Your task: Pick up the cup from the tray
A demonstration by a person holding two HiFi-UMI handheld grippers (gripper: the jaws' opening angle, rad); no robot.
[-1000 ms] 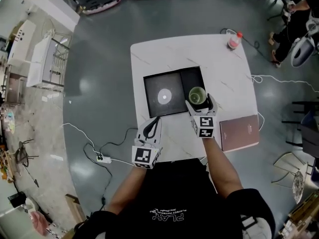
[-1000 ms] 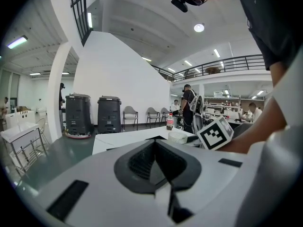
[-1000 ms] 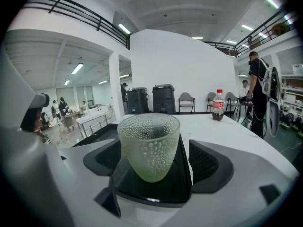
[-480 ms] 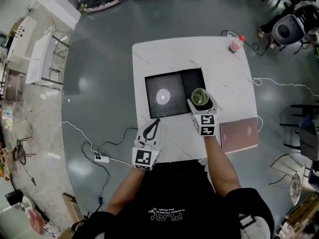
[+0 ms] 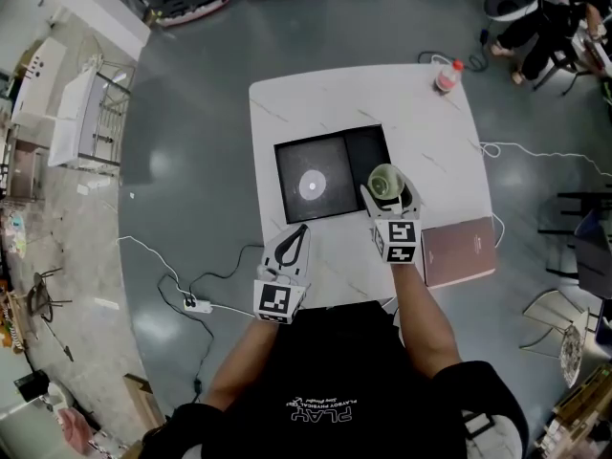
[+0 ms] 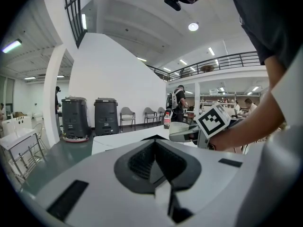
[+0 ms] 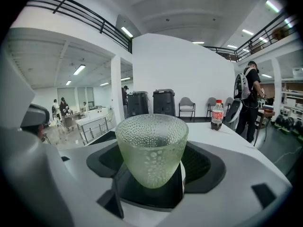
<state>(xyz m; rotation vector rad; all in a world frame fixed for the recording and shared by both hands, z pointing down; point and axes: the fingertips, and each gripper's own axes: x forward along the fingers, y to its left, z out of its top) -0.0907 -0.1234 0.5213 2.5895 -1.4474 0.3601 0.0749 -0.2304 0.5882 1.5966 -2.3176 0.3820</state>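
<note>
A pale green, bubbly glass cup (image 5: 384, 182) (image 7: 151, 148) sits between the jaws of my right gripper (image 5: 387, 197) (image 7: 151, 176), over the right compartment of the black tray (image 5: 330, 151). The jaws are closing and their pads press on the cup's lower part. In the head view the cup leans a little, showing its side. My left gripper (image 5: 297, 233) (image 6: 154, 150) is shut and empty, resting near the table's front edge, left of the tray's near corner. From the left gripper view the cup (image 6: 182, 128) shows at the right, beside the right gripper's marker cube.
A white disc (image 5: 313, 185) lies in the tray's left compartment. A pink book (image 5: 459, 251) lies on the white table (image 5: 430, 132) right of my right gripper. A red-capped bottle (image 5: 448, 76) (image 7: 217, 115) stands at the far right corner. Cables run over the floor.
The right gripper's jaws have drawn in onto the cup, which now leans and shows its side instead of its open mouth. The left gripper has stayed put.
</note>
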